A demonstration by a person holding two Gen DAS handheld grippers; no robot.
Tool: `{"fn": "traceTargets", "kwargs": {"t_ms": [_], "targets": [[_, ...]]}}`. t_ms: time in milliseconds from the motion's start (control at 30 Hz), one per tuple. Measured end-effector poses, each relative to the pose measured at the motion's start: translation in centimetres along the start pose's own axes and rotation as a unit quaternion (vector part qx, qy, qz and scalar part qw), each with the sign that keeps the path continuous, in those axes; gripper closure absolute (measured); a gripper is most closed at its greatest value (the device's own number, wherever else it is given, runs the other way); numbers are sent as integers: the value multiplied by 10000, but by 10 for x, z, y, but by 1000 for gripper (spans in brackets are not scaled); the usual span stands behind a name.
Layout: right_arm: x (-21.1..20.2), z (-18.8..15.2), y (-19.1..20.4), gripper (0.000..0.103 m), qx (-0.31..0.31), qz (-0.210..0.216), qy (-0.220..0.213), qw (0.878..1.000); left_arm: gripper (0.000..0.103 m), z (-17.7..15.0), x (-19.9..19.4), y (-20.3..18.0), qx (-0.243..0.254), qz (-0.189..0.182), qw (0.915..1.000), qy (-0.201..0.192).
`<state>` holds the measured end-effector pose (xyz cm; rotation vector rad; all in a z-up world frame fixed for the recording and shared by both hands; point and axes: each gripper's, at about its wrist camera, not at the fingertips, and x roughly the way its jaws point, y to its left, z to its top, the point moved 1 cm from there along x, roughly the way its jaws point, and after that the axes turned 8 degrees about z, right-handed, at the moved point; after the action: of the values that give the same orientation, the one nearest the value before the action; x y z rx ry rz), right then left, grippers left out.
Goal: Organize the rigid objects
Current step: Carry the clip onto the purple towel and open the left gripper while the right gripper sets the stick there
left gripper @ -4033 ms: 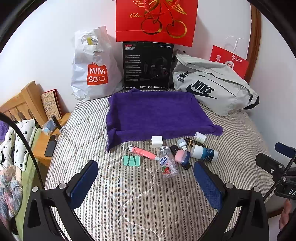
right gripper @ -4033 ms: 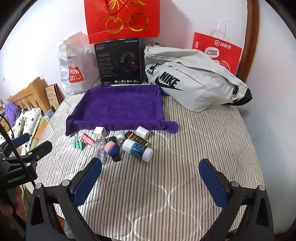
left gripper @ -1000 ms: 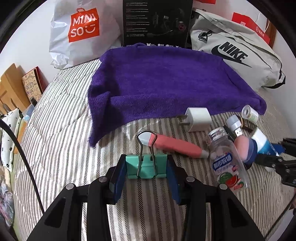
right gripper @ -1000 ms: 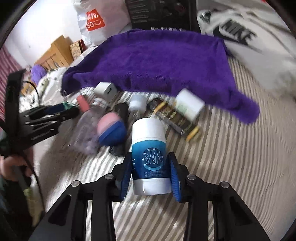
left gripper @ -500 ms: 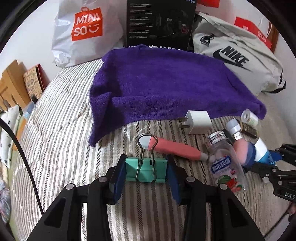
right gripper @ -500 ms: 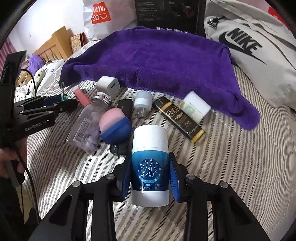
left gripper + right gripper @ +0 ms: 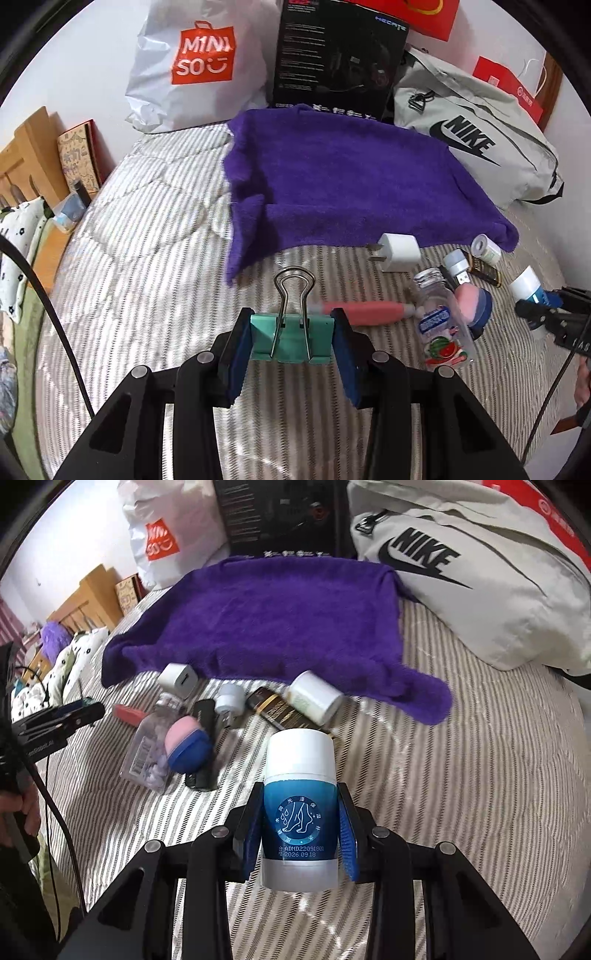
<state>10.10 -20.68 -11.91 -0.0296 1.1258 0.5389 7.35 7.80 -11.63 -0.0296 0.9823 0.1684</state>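
Lifting off the bed together: left gripper [image 7: 291, 341] clamped on the green clip [image 7: 291, 339], right gripper [image 7: 300, 830] squeezing the blue bottle [image 7: 300, 805], both now raised just short of the purple towel [image 7: 351, 184], ready for placing.

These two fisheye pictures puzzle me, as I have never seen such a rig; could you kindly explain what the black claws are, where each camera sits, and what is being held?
There is no robot here: a person holds a two-finger gripper in each hand, and a camera on each gripper looks forward along its fingers. In the left wrist view, the left gripper is shut on a green binder clip. In the right wrist view, the right gripper is shut on a blue and white tube. Both look over a striped bed with a purple towel spread on it. In front of the towel lie small things: a white charger plug, a pink pen, a clear bottle and a pink and blue sponge. Bags and a black box stand behind.
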Motion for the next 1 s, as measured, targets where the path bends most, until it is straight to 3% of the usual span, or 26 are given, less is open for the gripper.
{"fn": "traceTargets", "kwargs": {"t_ms": [233, 633, 1000], "targets": [[-10, 13, -8, 67, 84, -10, -152, 9998, 63, 11, -9, 7, -37, 30, 9999, -105], [-13, 56, -14, 67, 144, 13, -399, 9991, 63, 61, -20, -7, 65, -83, 9984, -547], [-1, 110, -17, 67, 41, 87, -480, 9988, 63, 113, 10, -19, 0, -261, 9983, -521]]}}
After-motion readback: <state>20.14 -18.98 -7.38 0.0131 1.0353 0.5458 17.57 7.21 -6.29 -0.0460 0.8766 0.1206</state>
